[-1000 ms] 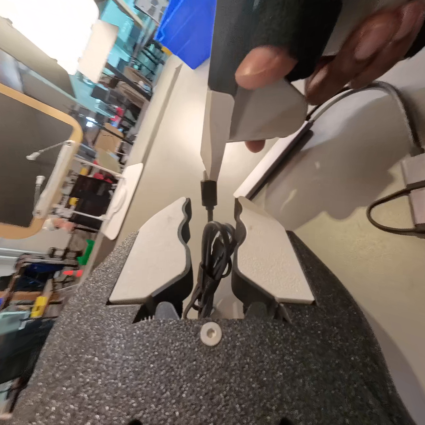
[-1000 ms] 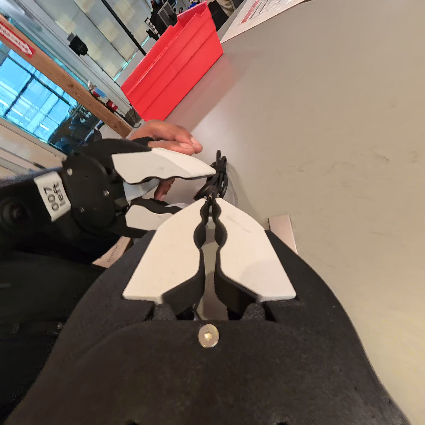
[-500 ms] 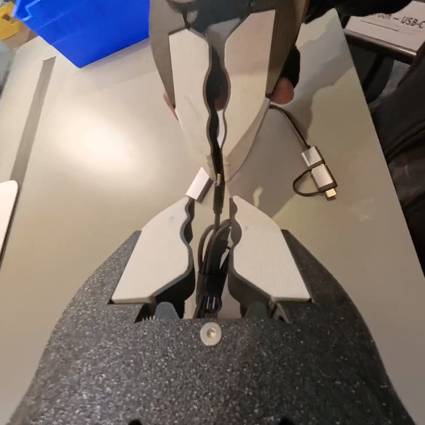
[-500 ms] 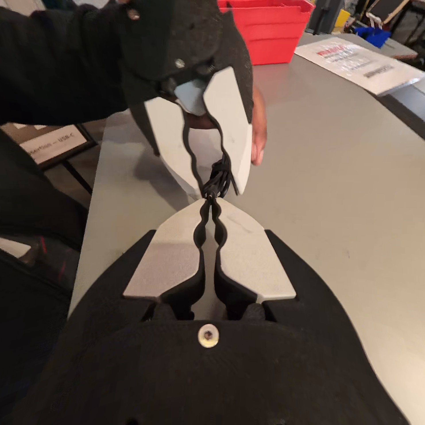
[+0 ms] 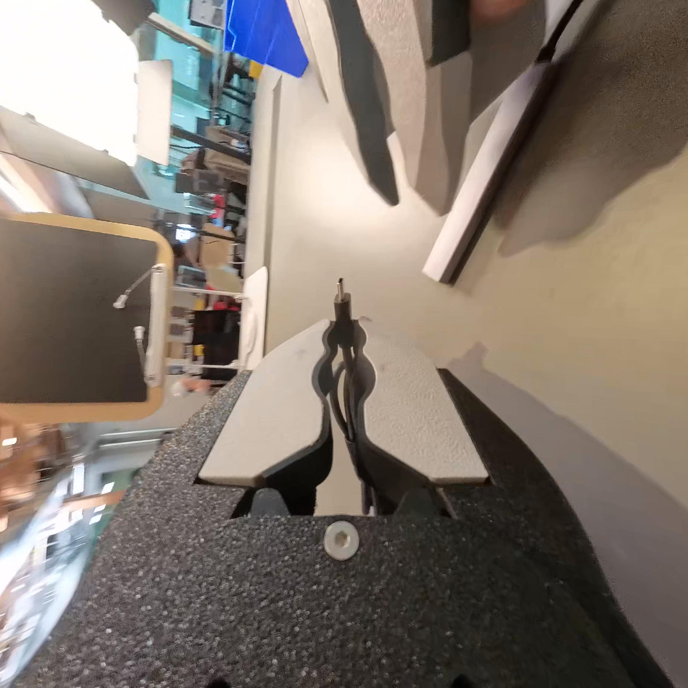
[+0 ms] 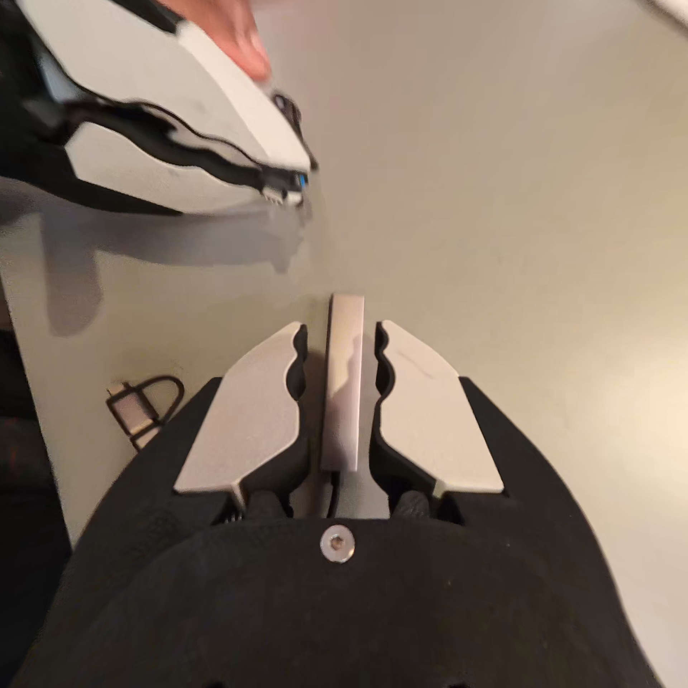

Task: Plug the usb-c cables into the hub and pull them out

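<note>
My left gripper [image 5: 344, 322] is shut on a bundled black USB-C cable [image 5: 346, 387]. Its metal plug [image 5: 341, 294] sticks out past the fingertips. The silver hub [image 5: 473, 193] lies on the grey table ahead and to the right. In the right wrist view my right gripper [image 6: 340, 327] is open. Its jaws stand either side of the hub [image 6: 344, 379] with a gap on each side. The left gripper [image 6: 283, 186] shows blurred at the upper left, above the table, with the plug at its tip. The right gripper's fingers [image 5: 420, 123] hang over the hub in the left wrist view.
The hub's own lead ends in a silver adapter plug [image 6: 136, 407] near the table's left edge [image 6: 22, 335]. A blue bin [image 5: 264, 33] stands at the far end of the table. A white pad [image 5: 257, 312] lies by the table edge.
My right gripper has let go of the cable plug, opened, and moved over the hub. My left gripper has closed on the cable and swung away from the right one.
</note>
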